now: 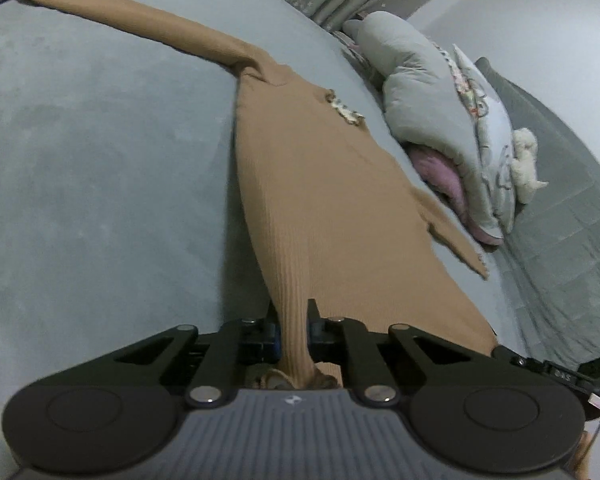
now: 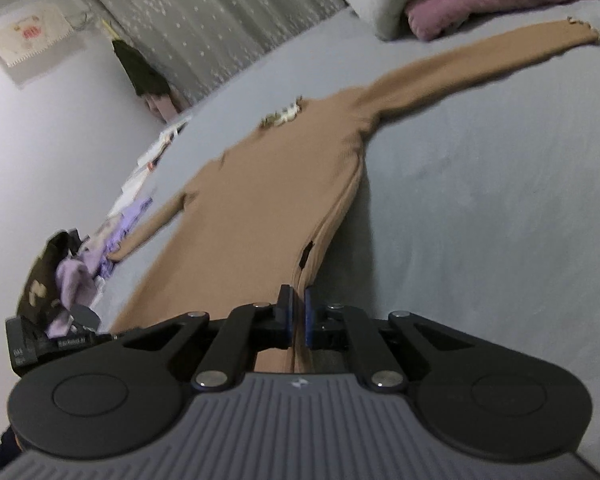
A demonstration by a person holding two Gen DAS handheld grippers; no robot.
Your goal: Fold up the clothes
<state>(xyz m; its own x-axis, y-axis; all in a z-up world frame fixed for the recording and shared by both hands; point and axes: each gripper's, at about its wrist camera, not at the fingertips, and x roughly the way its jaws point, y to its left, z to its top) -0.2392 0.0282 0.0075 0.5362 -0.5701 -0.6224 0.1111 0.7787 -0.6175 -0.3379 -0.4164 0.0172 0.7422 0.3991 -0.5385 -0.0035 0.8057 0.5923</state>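
Observation:
A tan ribbed long-sleeved top (image 1: 312,184) lies spread on a grey bed, sleeves stretched out to both sides, with a small pale trim at its neck (image 1: 346,112). My left gripper (image 1: 293,310) is shut on one bottom corner of the top's hem. In the right wrist view the same top (image 2: 268,200) runs away from me, and my right gripper (image 2: 297,298) is shut on the other hem corner, at the side seam. The left gripper also shows at the lower left of the right wrist view (image 2: 52,340).
A folded grey quilt with a pink blanket under it (image 1: 440,120) lies beside the top, next to one sleeve end. Purple clothes (image 2: 100,248) are piled at the other sleeve end. A grey starred curtain (image 2: 204,20) hangs behind the bed (image 1: 100,160).

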